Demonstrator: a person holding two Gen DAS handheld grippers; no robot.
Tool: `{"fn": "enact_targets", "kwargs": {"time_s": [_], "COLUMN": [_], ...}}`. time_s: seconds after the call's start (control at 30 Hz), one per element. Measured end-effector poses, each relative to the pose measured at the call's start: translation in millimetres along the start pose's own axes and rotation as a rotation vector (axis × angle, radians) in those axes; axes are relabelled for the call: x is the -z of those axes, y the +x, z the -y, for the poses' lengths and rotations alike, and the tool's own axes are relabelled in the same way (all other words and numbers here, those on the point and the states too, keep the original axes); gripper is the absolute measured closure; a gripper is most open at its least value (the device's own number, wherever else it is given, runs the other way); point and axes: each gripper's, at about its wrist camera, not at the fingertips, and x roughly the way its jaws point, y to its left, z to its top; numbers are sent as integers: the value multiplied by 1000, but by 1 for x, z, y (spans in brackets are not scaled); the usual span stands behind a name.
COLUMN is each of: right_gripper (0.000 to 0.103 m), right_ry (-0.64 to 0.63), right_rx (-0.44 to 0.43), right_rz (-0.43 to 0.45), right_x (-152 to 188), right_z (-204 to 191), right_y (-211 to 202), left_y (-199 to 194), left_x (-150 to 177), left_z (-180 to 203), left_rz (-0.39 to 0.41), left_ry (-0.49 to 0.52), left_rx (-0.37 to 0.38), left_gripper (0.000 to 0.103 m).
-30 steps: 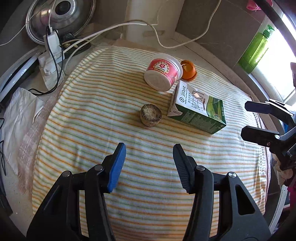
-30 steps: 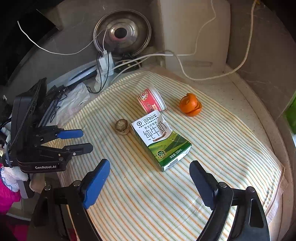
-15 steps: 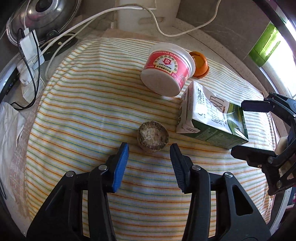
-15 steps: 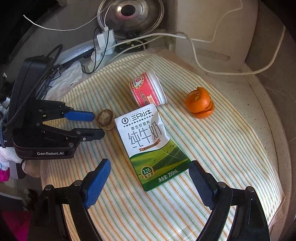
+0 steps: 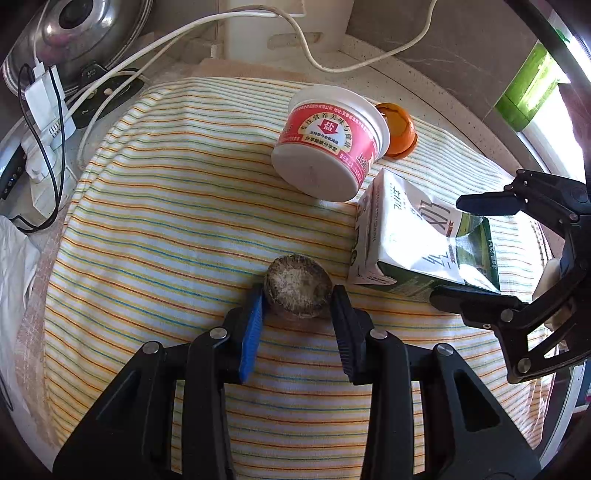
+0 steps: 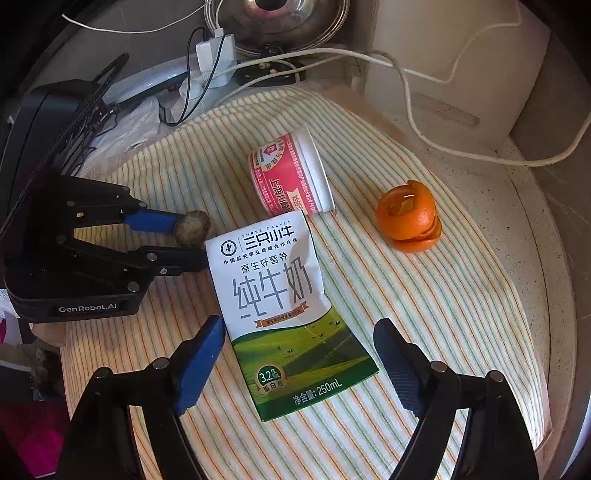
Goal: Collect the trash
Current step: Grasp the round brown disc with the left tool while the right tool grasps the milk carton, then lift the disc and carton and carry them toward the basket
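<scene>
Brown and rough-topped, a small round lump of trash (image 5: pixel 297 286) sits on the striped cloth (image 5: pixel 177 206) between the fingertips of the left gripper (image 5: pixel 297 295), whose jaws have just been closing; the blue pad (image 5: pixel 252 332) and the black one (image 5: pixel 345 332) lie against its sides, so it looks gripped. Just beside it lies a green and white milk carton (image 6: pixel 291 310), flat on the cloth, with the right gripper (image 6: pixel 299 343) standing wide open astride its lower end, pads clear of it. A red and white tub (image 6: pixel 291 177) lies tipped on its side beyond the carton, and a curl of orange peel (image 6: pixel 409 218) sits near it. Behind the cloth are white cables (image 5: pixel 314 55) and a steel lid (image 5: pixel 74 33).
</scene>
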Motion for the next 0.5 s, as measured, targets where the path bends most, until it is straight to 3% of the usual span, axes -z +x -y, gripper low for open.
{"fn": "enact_targets", "kwargs": {"time_s": [0.27, 0.4, 0.5], "right_gripper": [21, 28, 40], "right_ry": [-2, 0, 9], "right_rx": [6, 2, -6], "right_rz": [-15, -17, -18], "right_x": [-6, -8, -10], "right_z": [-5, -10, -13], "right_y": [12, 12, 12], "left_y": [-6, -13, -19], "left_x": [4, 8, 12], "left_z": [-5, -12, -18], "left_rz": [13, 19, 26], "left_ry": [-14, -29, -43], "left_rx": [-16, -24, -29], "left_gripper": [68, 68, 67]}}
